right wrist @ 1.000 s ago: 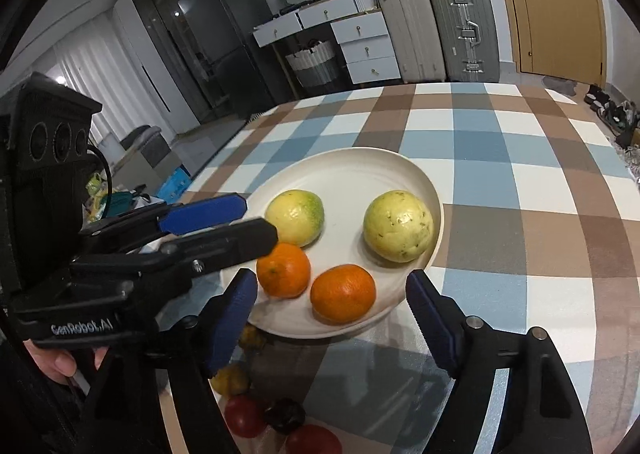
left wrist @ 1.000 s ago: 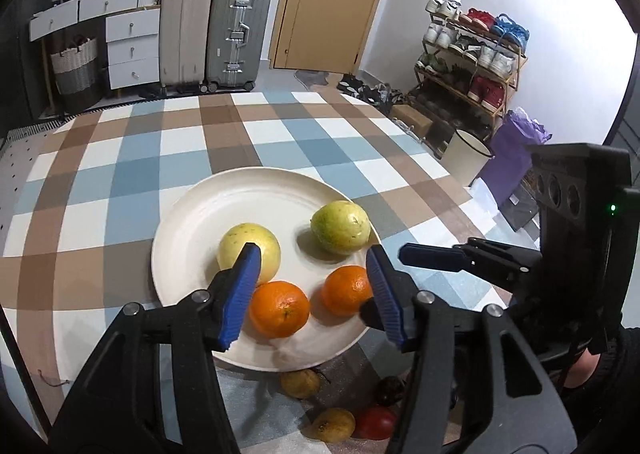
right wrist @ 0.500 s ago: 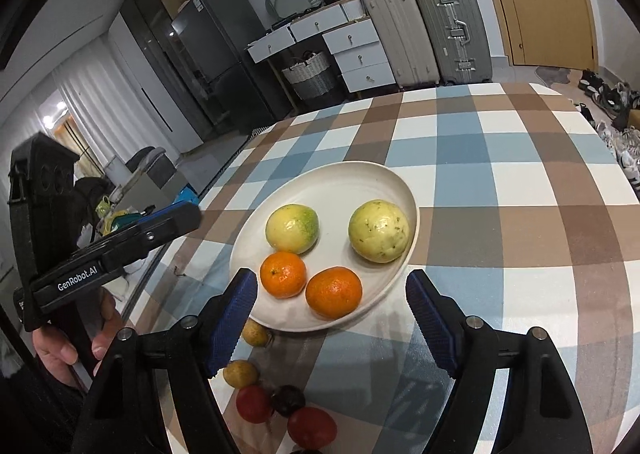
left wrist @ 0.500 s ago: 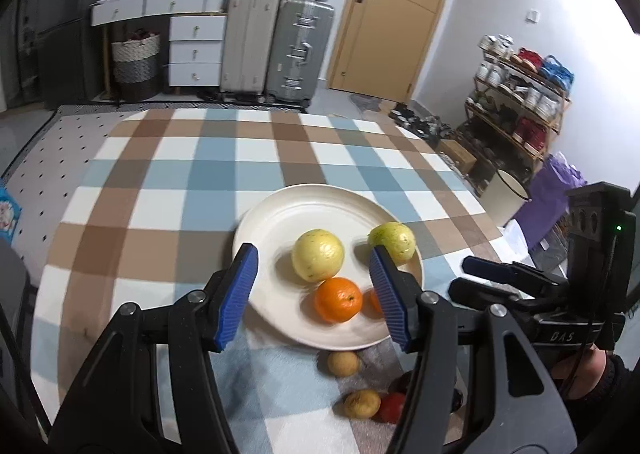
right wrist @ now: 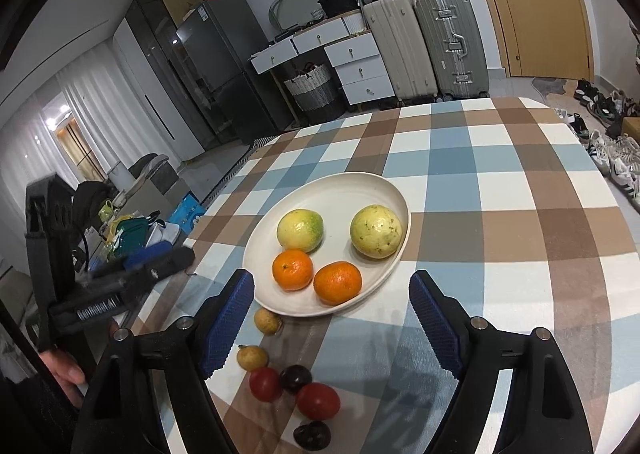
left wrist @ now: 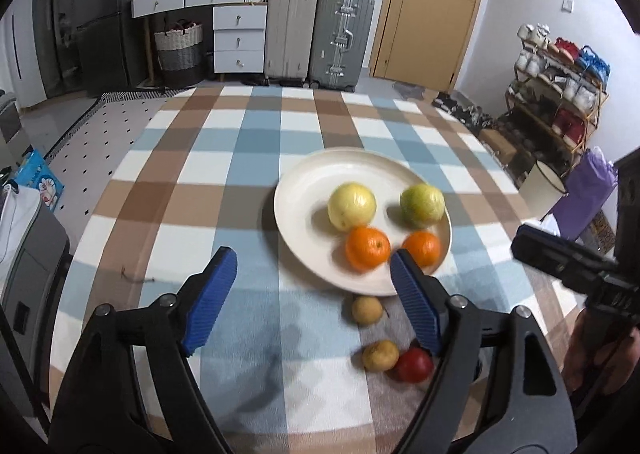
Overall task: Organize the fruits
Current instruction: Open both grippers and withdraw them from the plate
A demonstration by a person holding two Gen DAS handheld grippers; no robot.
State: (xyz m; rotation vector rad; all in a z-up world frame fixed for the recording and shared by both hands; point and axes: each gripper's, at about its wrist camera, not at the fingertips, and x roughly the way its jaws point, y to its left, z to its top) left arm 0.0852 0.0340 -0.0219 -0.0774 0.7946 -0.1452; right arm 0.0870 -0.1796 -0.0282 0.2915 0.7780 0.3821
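**Background Items Around the Table**

A checked tablecloth (left wrist: 248, 158) in blue, brown and white covers the table. Beyond its far edge stand two upright suitcases, one beige (left wrist: 289, 28) and one silver (left wrist: 341, 36), beside a white drawer unit (left wrist: 239, 38) and a woven basket (left wrist: 179, 50). A wooden door (left wrist: 434, 6) is shut. A shoe rack (left wrist: 560, 94) occupies the right wall. A dark refrigerator (right wrist: 224, 66) stands at left.

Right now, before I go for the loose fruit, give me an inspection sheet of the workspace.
Surface: checked tablecloth, flat.
Job's things: plate holds two oranges and two yellow-green fruits; loose in front of it, two small yellow fruits, two red fruits, two dark fruits.
Clutter: nothing seen.
Grippers: left gripper and right gripper, jaws open, empty.
Cables: nothing seen.
Surroundings: suitcases, drawers, door, shoe rack.
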